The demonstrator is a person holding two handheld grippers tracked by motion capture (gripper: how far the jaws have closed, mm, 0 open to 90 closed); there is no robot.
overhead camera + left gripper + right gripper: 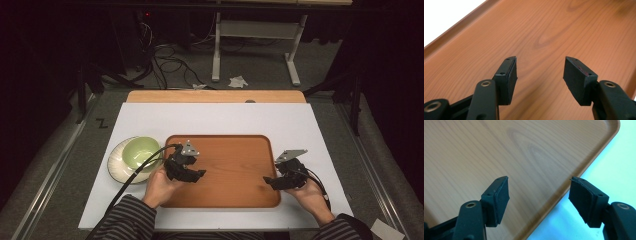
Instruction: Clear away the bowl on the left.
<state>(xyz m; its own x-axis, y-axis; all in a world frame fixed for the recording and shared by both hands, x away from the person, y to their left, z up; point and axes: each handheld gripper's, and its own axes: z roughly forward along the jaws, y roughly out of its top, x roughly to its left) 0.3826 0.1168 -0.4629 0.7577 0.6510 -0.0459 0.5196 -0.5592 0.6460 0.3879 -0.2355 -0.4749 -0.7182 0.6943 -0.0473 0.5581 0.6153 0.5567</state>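
Note:
A wooden tray [230,150] lies in the middle of the white mat. My left gripper [200,174] hovers over the tray's left part, held by a hand coming from below. In the left gripper view its jaws stand apart over bare wood [544,40], left gripper [540,72] open with nothing between the pads. My right gripper [267,181] hangs over the tray's right front corner. In the right gripper view the right gripper [539,192] is open, its jaws straddling the tray rim [564,187] without touching it.
A pale green bowl [140,151] sits on a white plate [116,165] left of the tray. The white mat [150,117] covers a wooden table [215,96]. Beyond the table are cables and a white stand [216,50] on the floor.

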